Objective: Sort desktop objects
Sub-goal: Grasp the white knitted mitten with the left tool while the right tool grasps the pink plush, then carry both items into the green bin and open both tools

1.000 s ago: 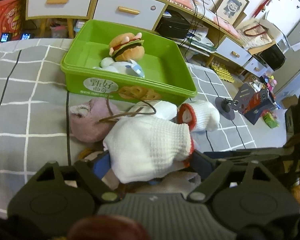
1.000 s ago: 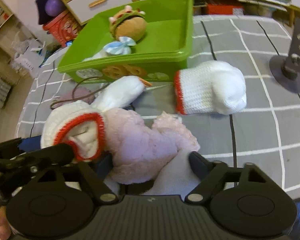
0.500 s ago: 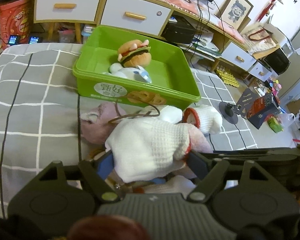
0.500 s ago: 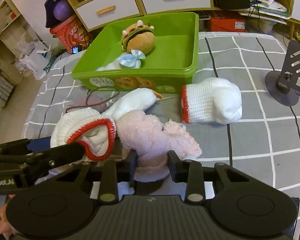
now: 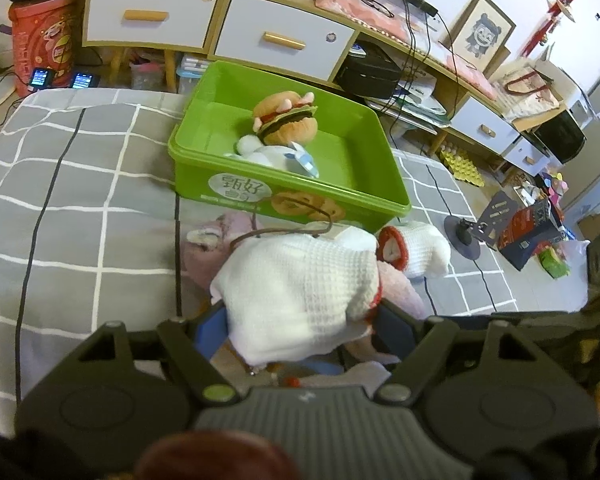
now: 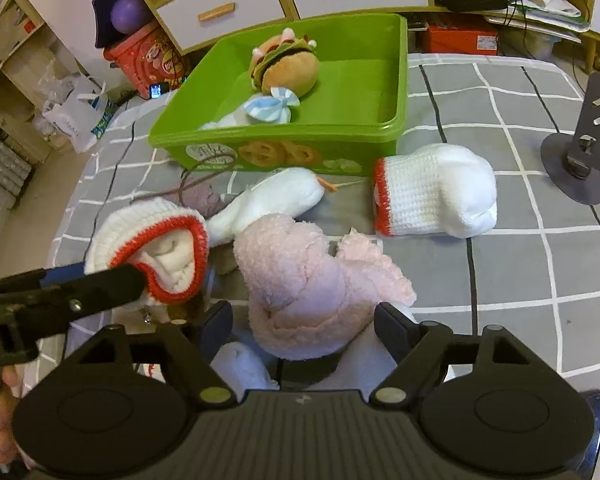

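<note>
My left gripper (image 5: pixel 300 320) is shut on a white knitted mitten (image 5: pixel 296 288) with a red cuff, held just above the grey checked bedspread (image 5: pixel 80 208). In the right wrist view the same mitten (image 6: pixel 156 240) hangs on a left finger (image 6: pixel 100 288). My right gripper (image 6: pixel 306 322) points down over a pink fluffy garment (image 6: pixel 304 280). Its jaws are opening and the garment lies between them, with the pads off it. A second mitten (image 6: pixel 432 196) lies to the right. The green box (image 6: pixel 400 92) behind holds a burger plush (image 6: pixel 284 64) and a white doll with a blue bow (image 6: pixel 272 106).
A white plush piece (image 6: pixel 276 200), a lilac plush (image 5: pixel 216 240) and a brown cord (image 5: pixel 284 232) lie in front of the box. A black phone stand (image 6: pixel 584 152) stands at the right. Drawers (image 5: pixel 280 40) and floor clutter lie beyond the bed's edge.
The right jaws closed on the pink garment half a second ago and have now spread apart again. The left gripper has kept its hold on the mitten and stayed nearly in place.
</note>
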Demonstrator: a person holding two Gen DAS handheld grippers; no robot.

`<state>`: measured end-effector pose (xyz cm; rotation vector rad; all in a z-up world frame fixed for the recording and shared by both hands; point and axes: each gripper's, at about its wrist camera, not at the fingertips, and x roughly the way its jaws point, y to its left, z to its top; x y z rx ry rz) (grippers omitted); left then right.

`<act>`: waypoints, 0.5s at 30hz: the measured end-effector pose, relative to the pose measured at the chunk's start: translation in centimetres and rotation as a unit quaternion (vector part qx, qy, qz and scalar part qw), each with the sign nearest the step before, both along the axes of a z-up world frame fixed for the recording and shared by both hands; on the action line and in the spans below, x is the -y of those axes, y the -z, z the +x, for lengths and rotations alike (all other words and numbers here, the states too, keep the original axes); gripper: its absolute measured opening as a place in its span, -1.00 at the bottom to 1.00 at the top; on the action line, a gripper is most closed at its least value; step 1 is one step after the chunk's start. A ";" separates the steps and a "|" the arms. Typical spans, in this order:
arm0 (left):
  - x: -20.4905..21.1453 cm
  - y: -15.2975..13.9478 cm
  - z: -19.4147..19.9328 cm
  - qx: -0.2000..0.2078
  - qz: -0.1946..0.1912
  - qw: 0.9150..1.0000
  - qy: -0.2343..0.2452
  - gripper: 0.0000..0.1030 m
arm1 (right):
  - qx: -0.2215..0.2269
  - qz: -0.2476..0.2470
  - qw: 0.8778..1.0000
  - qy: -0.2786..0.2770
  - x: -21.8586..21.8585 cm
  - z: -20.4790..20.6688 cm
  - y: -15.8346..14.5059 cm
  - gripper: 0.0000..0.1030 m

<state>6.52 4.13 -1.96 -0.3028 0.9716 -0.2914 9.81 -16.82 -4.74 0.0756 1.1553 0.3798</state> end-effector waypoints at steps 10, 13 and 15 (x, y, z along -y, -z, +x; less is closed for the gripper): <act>-1.0 0.3 0.2 -0.008 0.004 1.000 -0.016 0.52 | 0.029 -0.083 0.996 -0.020 -2.6 0.0 2.0 0.17; -1.3 0.1 0.1 -0.006 0.003 1.000 -0.019 0.52 | 0.032 -0.088 0.995 -0.018 -2.7 -0.2 1.6 0.04; -1.5 -0.1 0.0 -0.004 0.000 1.000 -0.020 0.52 | 0.036 -0.090 0.995 -0.018 -2.7 -0.4 1.3 0.01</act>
